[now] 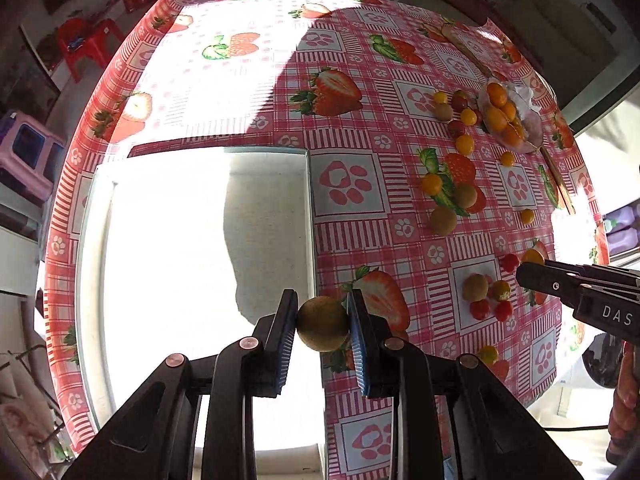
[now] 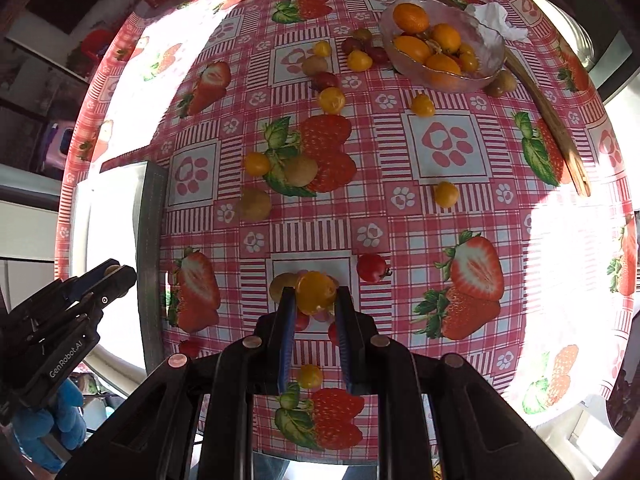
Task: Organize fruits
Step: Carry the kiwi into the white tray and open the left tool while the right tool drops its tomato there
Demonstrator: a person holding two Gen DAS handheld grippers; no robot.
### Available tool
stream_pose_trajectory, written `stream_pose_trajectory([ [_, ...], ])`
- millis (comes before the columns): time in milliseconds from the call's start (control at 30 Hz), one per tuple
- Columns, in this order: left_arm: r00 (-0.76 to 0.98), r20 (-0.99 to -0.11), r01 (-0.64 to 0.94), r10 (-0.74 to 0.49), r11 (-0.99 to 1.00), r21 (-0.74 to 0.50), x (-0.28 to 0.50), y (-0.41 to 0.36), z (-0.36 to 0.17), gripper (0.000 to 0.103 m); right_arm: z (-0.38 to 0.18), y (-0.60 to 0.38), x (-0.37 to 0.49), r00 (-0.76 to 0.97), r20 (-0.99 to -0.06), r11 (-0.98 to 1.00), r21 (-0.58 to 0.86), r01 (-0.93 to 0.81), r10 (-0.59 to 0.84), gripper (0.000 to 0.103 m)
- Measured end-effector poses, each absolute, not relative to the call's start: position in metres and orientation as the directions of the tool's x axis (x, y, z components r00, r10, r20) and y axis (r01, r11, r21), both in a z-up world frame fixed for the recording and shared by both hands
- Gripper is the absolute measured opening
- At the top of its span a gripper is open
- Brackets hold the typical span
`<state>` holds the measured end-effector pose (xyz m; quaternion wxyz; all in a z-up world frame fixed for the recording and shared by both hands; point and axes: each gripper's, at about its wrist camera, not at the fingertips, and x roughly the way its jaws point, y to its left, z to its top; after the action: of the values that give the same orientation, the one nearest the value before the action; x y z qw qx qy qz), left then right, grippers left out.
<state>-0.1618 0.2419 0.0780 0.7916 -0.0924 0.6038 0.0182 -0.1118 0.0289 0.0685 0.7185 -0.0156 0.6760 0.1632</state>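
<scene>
Fruits here are small, round and light, so each one is a pinch across its widest part, and none looks heavy enough to slip by weight alone. Nearest in the left wrist view, the left gripper is closed on a brown, dull-skinned round fruit, possibly a longan, held at its middle between the blue pads above the edge of a white tray. Its skin looks firm and rather smooth, so I judge a light squeeze enough. The right gripper is clamped on a yellow cherry tomato; that one is thin-skinned and soft, and too hard a pinch could split it.

Farther out, loose fruits lie scattered on the strawberry-print tablecloth: a red cherry tomato, more yellow and brown ones, and a glass bowl of orange kumquats with a crumpled tissue at its rim.

Sun glare washes out the tray, so what it holds cannot be told. A few fruits under the right gripper are partly hidden by its fingers.
</scene>
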Motion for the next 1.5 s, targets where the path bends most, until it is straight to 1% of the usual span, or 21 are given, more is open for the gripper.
stream_pose_trajectory([
  [267,0.227,-0.974,-0.276,0.001,0.959,-0.063,-0.196,0.312,0.060,0.027,0.067,0.136,-0.124,-0.019,-0.961,0.871,0.259,-0.418,0.276,0.021],
  [433,0.186,-0.982,-0.330,0.032,0.944,-0.032,-0.215,0.338,0.041,0.027,0.056,0.196,-0.134,-0.063,-0.957,0.821,0.277,-0.499,0.284,0.021],
  [567,0.175,-0.984,-0.335,0.040,0.942,-0.021,-0.223,0.345,0.030,0.027,0.038,0.229,-0.141,-0.100,-0.961,0.800,0.269,-0.536,0.256,0.021],
  [800,0.149,-0.986,-0.313,0.069,0.949,0.019,-0.227,0.343,0.016,0.028,-0.006,0.257,-0.141,-0.159,-0.974,0.815,0.224,-0.535,0.163,0.022],
  [833,0.146,-0.987,-0.309,0.073,0.951,0.025,-0.227,0.343,0.015,0.030,-0.010,0.258,-0.141,-0.163,-0.975,0.818,0.217,-0.533,0.153,0.022],
  [867,0.148,-0.985,-0.307,0.093,0.951,0.044,-0.228,0.343,0.015,0.048,-0.011,0.259,-0.141,-0.160,-0.976,0.820,0.213,-0.532,0.150,0.022],
  [900,0.149,-0.983,-0.306,0.109,0.950,0.059,-0.228,0.343,0.015,0.064,-0.011,0.260,-0.140,-0.152,-0.977,0.818,0.211,-0.535,0.152,0.023],
  [933,0.157,-0.980,-0.311,0.123,0.948,0.070,-0.229,0.344,0.017,0.085,-0.013,0.262,-0.138,-0.156,-0.977,0.815,0.210,-0.539,0.149,0.025],
  [1000,0.173,-0.976,-0.309,0.133,0.948,0.075,-0.230,0.345,0.019,0.085,-0.016,0.271,-0.135,-0.172,-0.972,0.813,0.229,-0.535,0.161,0.035],
  [1067,0.152,-0.979,-0.302,0.135,0.950,0.084,-0.230,0.345,0.017,0.085,-0.018,0.278,-0.129,-0.166,-0.974,0.820,0.221,-0.528,0.156,0.065],
  [1100,0.147,-0.980,-0.300,0.137,0.950,0.088,-0.229,0.346,0.018,0.085,-0.015,0.277,-0.127,-0.147,-0.981,0.834,0.187,-0.518,0.129,0.069],
  [1233,0.147,-0.980,-0.294,0.133,0.952,0.085,-0.228,0.347,0.023,0.085,-0.001,0.267,-0.116,-0.144,-0.970,0.852,0.240,-0.466,0.194,0.076],
  [1367,0.148,-0.980,-0.267,0.136,0.959,0.093,-0.219,0.335,0.033,0.085,0.022,0.245,-0.109,-0.098,-0.967,0.860,0.256,-0.441,0.237,0.077],
  [1500,0.172,-0.977,-0.225,0.125,0.971,0.085,-0.205,0.314,0.047,0.085,0.040,0.202,-0.111,-0.046,-0.969,0.893,0.242,-0.379,0.243,0.078],
])
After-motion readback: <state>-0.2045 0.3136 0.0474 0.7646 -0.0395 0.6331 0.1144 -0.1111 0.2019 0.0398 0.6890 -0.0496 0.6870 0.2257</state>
